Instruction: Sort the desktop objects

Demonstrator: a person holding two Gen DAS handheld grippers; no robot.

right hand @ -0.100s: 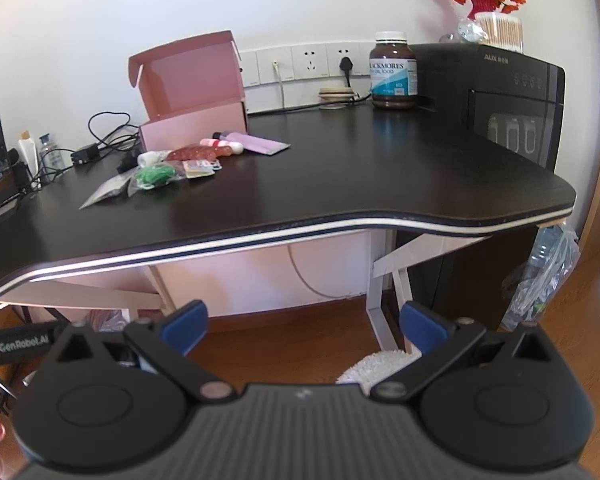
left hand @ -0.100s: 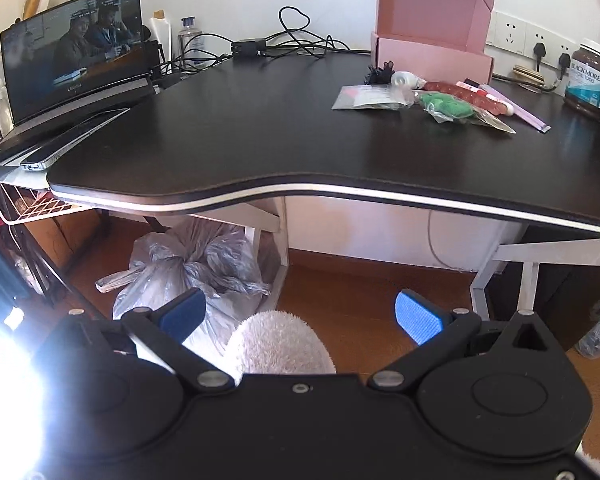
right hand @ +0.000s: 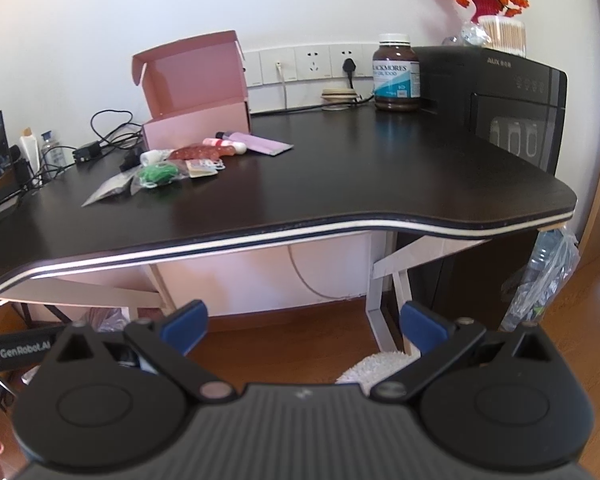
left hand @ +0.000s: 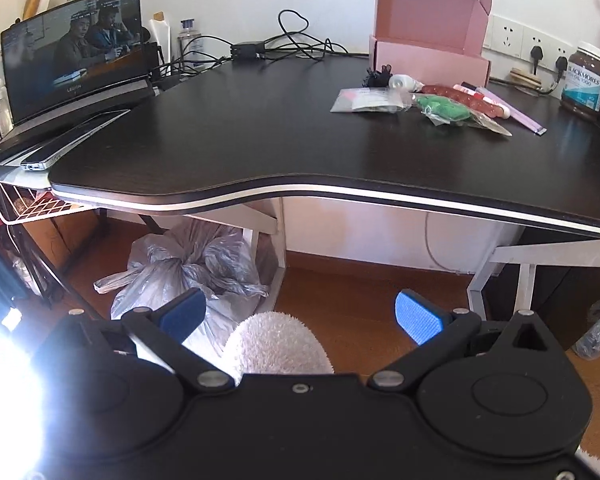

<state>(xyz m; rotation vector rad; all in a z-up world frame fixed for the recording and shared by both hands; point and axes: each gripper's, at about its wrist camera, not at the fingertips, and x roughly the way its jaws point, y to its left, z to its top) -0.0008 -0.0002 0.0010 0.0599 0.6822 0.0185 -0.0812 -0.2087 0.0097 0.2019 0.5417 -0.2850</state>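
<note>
L gripper [left hand: 300,312] jaws wide, nothing held, below desk [left hand: 260,140] edge. R gripper [right hand: 304,322] same: wide, empty. Clutter pile [left hand: 428,100] on desk well ahead, up-right of L, up-left of R [right hand: 172,168]. Pink box [left hand: 428,40] open just behind pile.

Matt dark desk, pink cardboard, crinkled plastic

The desktop [left hand: 260,128] is showing a matt, faintly grained black finish; the pink box [left hand: 428,40] is looking like smooth cardboard; the bin bag [left hand: 188,264] at lower left is gleaming as crinkled grey plastic.
</note>
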